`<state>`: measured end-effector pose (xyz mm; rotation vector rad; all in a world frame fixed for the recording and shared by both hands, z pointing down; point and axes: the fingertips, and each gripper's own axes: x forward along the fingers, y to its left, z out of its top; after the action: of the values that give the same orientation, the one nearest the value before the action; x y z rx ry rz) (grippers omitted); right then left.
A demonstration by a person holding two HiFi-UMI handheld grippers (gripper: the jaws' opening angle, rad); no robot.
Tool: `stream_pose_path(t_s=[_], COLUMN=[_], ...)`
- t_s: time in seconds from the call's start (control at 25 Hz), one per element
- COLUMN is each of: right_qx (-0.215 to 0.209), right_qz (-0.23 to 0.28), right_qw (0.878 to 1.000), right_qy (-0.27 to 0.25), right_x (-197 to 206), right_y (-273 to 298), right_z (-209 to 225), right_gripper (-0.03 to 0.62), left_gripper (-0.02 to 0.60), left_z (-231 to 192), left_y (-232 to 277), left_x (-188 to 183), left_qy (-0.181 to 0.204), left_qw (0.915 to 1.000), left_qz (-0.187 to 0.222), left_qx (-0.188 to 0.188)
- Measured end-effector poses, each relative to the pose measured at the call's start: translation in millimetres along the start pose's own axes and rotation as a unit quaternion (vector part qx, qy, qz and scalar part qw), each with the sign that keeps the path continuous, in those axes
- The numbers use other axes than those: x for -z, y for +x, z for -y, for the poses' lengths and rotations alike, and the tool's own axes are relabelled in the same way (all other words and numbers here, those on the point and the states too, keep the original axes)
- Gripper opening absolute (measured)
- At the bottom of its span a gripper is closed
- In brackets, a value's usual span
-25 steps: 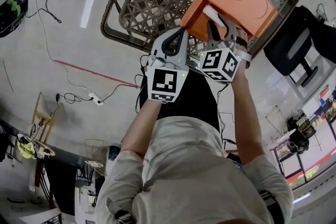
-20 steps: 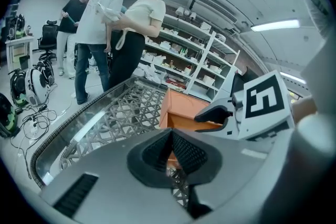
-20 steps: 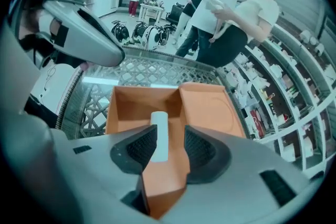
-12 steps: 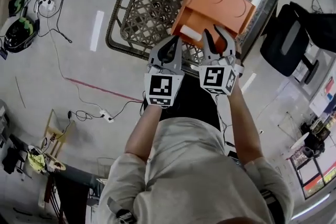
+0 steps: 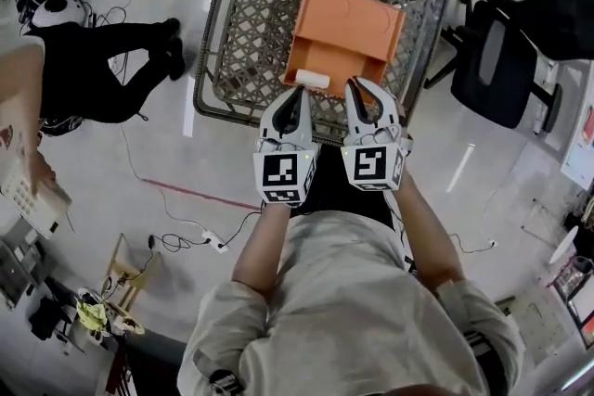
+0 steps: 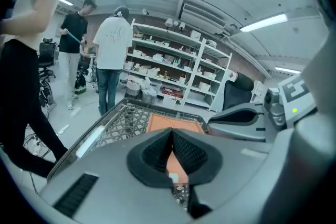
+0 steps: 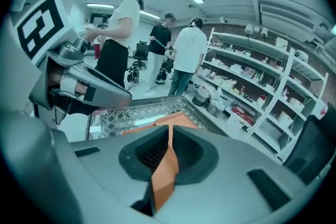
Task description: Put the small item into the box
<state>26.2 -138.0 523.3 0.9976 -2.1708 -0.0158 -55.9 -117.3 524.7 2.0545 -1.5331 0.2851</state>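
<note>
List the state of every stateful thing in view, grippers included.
orange box: resting on the lattice table, near end open.
small white item: lying in the box's open end, not gripped.
left gripper: shut, empty.
right gripper: jaws have just been closing, tips now together, nothing between them.
office chair: unoccupied.

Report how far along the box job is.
Done, apparently: the small white item lies in the orange box on the wicker table. In hand: nothing. The left gripper is shut and empty; the right gripper has just been closing its jaws with nothing between them. Left: nothing visible.
</note>
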Motion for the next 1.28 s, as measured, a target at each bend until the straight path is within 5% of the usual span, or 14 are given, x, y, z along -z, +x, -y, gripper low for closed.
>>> stream_pose_path(t_s=[0.32,0.84,1.28], right_qx=[0.012,0.045,0.064], right_qz=[0.050,0.163,0.240], right_qw=[0.996,0.972,0.953], right_qy=[0.070,0.162,0.172], right_x=[-4.4,-30.3,-34.4], right_y=[-48.4,-129.4,-226.8], right_z=[16.8,50.3,71.8], right_gripper=[0.009,0.003,0.003], left_gripper=[0.008,0.008,0.008], left_z=[40.2,96.8,161.9], left_y=[-18.9,-60.4,-120.1], left_x=[-19.9,-60.1,-83.5], left_qy=[0.028,0.079,0.103], left_qw=[0.9995,0.9948,0.9866], left_qz=[0.017,0.065,0.127], left_qx=[0.002,0.005,-0.009])
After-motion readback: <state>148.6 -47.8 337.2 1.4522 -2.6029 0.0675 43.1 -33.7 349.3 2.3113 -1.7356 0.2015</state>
